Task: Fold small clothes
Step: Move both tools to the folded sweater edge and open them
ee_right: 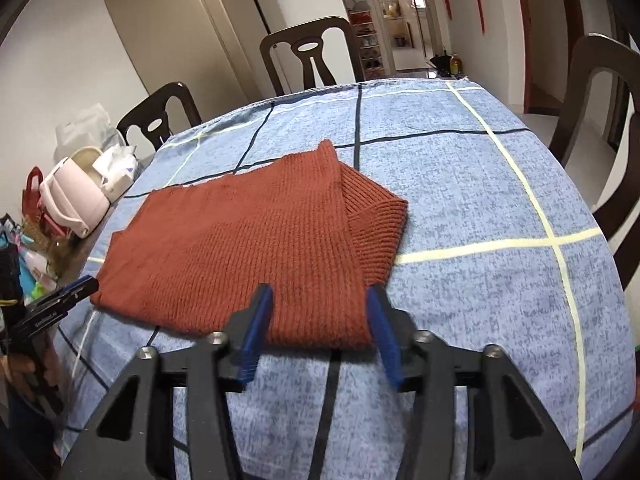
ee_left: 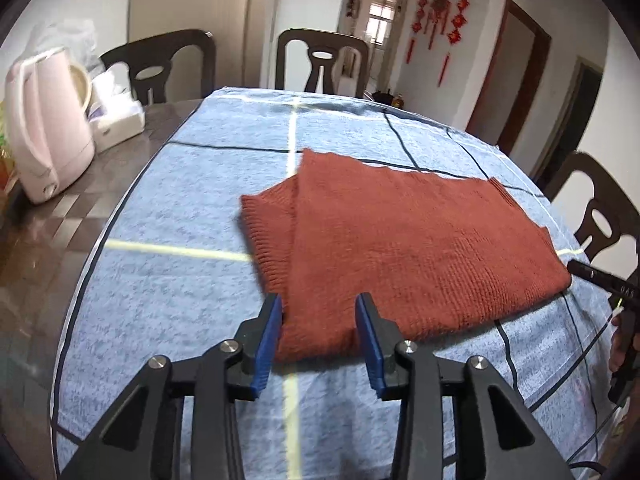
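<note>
A rust-red knitted sweater (ee_left: 400, 240) (ee_right: 240, 240) lies folded flat on the blue checked cloth (ee_left: 180, 208) (ee_right: 460, 184), with a ribbed sleeve or hem sticking out at one side. My left gripper (ee_left: 319, 304) stands open over the sweater's near left corner; the knit lies between the blue pads (ee_left: 267, 336) without being squeezed. My right gripper (ee_right: 319, 296) is open too, its jaws straddling the near right corner. Each gripper's tip also shows at the edge of the other view: the right gripper (ee_left: 592, 276) and the left gripper (ee_right: 76, 288).
A pink kettle (ee_left: 48, 128) (ee_right: 76, 200) and a white tissue box (ee_left: 116, 116) stand on the bare dark tabletop (ee_left: 60, 220) at the left. Dark wooden chairs (ee_left: 320, 60) (ee_right: 308, 56) ring the far side, and another chair (ee_right: 600, 120) stands at the right.
</note>
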Available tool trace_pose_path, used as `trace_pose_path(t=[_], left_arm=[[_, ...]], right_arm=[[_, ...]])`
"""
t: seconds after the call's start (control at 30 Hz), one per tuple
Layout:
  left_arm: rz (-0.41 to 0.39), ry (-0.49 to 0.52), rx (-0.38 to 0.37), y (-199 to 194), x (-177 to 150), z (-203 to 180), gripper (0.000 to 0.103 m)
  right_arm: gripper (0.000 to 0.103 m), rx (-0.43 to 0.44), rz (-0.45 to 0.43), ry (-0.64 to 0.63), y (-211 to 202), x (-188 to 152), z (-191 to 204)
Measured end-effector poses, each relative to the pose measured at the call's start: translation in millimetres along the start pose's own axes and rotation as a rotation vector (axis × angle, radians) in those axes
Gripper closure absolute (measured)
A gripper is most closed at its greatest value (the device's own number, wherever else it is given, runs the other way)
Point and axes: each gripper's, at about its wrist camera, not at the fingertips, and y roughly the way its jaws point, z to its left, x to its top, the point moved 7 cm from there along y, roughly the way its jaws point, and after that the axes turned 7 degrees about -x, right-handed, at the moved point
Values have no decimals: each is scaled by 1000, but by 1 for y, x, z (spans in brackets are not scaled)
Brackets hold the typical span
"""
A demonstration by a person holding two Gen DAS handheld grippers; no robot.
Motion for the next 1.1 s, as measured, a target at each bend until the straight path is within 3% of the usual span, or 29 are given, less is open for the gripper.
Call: trace_pose_path(t=[0.23,0.3,0.5,0.83,1.1], left_arm=[[26,-87,-40,7,1,18,61],[24,-104,-55,14,7,20,50],[35,-178,-88,40,21,29,49],[44,-170,-182,42,20,10,48],[45,-132,-129,50,21,7,48]], right_arm=[[51,23,25,41,9,-2,-9],[46,41,29,59,12,1,-11],[44,90,48,123,29,14,-24],[44,199,76,130,37,21,-11],[44,199,55,139,45,26,-10]])
